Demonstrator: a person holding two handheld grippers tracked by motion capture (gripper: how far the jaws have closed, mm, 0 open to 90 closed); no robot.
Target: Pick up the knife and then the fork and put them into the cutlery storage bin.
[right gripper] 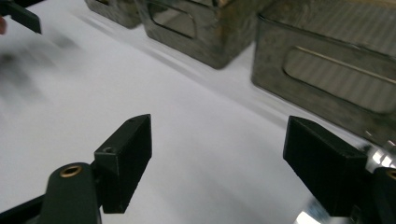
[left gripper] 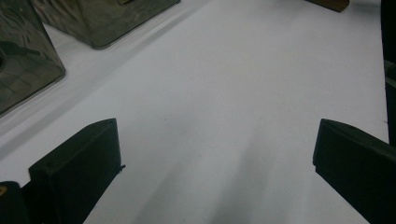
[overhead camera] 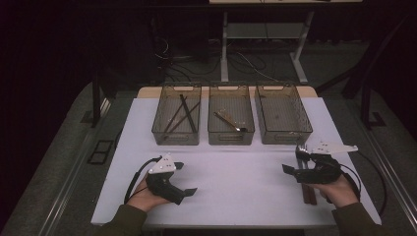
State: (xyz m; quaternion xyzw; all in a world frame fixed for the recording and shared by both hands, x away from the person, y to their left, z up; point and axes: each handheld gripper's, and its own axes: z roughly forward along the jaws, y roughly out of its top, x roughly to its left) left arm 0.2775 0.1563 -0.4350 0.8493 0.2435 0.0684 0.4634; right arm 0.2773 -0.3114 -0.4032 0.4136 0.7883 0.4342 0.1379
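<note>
Cutlery sorting is the work on this table, and you stand, by my judgement, at the start of a pick. Your right gripper [overhead camera: 294, 158] hovers over a small pile of utensils [overhead camera: 306, 183] lying on the white table [overhead camera: 236, 177] near its right edge: a fork with shiny tines [overhead camera: 301, 150] and what look like dark wooden handles beneath your hand. In the right gripper view the jaws stand wide apart with nothing between them, and a glint of polished metal [right gripper: 379, 158] shows beside the right-hand jaw. Your left gripper [overhead camera: 187, 179] rests low over bare table at the near left, its jaws likewise spread and empty.

Three bins wait along the far side. The left bin [overhead camera: 176, 135] holds dark chopsticks [overhead camera: 183, 113], the middle bin [overhead camera: 231, 135] holds a pale utensil with a metal end [overhead camera: 229, 121], and the right bin [overhead camera: 284, 135] looks empty. Each is smoky, translucent plastic with a slot handle in its near wall, and the right one shows fine ribbing.

For the next move, turn the right gripper down onto one piece and close across its narrow handle. Polished steel is slick and lies flat, so grip squarely, and lift only one item clear of the others.
</note>
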